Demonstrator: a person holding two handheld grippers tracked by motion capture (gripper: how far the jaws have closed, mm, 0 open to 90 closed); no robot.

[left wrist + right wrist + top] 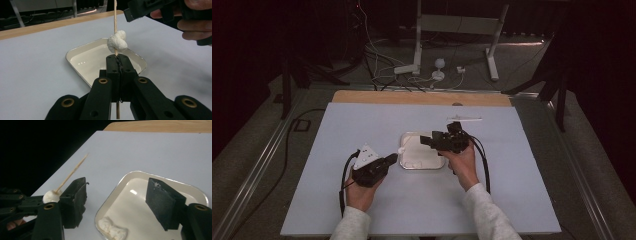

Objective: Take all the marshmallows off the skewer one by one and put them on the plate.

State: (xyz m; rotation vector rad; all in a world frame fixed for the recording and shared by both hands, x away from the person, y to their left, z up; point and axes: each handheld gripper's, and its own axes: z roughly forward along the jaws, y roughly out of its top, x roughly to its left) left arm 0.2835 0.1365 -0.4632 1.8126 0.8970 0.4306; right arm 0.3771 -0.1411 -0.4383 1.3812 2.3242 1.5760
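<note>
Wooden skewer [115, 15] upright in left gripper [117, 62], marshmallow [117, 41] threaded

Left tongs [117, 65] are clamped tight and held level, while right tongs [120, 202] stand parted, empty.

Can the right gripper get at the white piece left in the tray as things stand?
Probably yes: right gripper is open above the tray, and the white piece lies uncovered near its rim, nothing between.
</note>
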